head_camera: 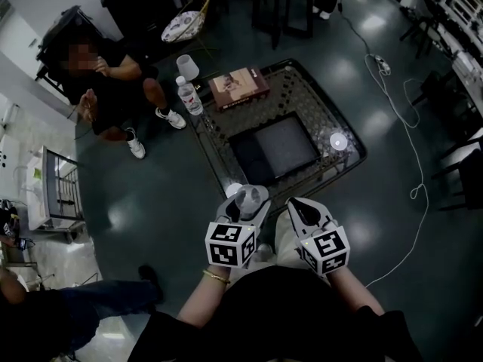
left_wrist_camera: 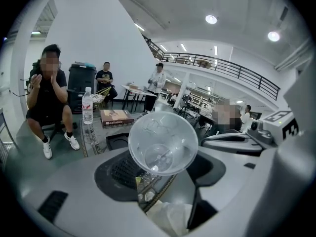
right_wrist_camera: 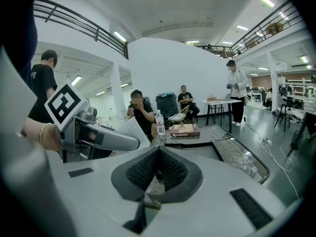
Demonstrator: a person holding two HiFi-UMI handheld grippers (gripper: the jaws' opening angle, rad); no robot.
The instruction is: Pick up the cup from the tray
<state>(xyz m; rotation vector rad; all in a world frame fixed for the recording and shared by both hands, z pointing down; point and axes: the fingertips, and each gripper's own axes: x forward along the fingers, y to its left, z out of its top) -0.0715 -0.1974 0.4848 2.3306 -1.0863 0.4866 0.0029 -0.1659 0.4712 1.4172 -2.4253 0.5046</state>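
Though spread wide, clamped all the same: left gripper (head_camera: 249, 204) jaws pressing on either side of a clear plastic cup (left_wrist_camera: 163, 143), mouth turned back toward the gripper's camera, base pointing away. Nothing seen inside. Carried in the air over the near edge of the glass counter (head_camera: 313, 100), short of the dark tray (head_camera: 275, 148) and touching neither. Lift off the tray judged done.

Handling, by judgement: very light, thin-walled, springy rather than stiff, slick on the outside. Likely to go oval or crack under a hard squeeze, and to slip or tip under a weak one. Best taken on opposite sides of the wall just under the rolled rim, the stiffest band; lower down, more give. Gentle pressure only, no jerks.

Right gripper (right_wrist_camera: 157, 169) jaws pressed together, nothing between them, hanging just beside the left.

Farther out on the counter: brown box (head_camera: 238, 87), water bottle (head_camera: 189, 95), a small pale round thing (head_camera: 338, 142) too bright to name. Beyond the counter's far corner, a seated person (head_camera: 113, 81).
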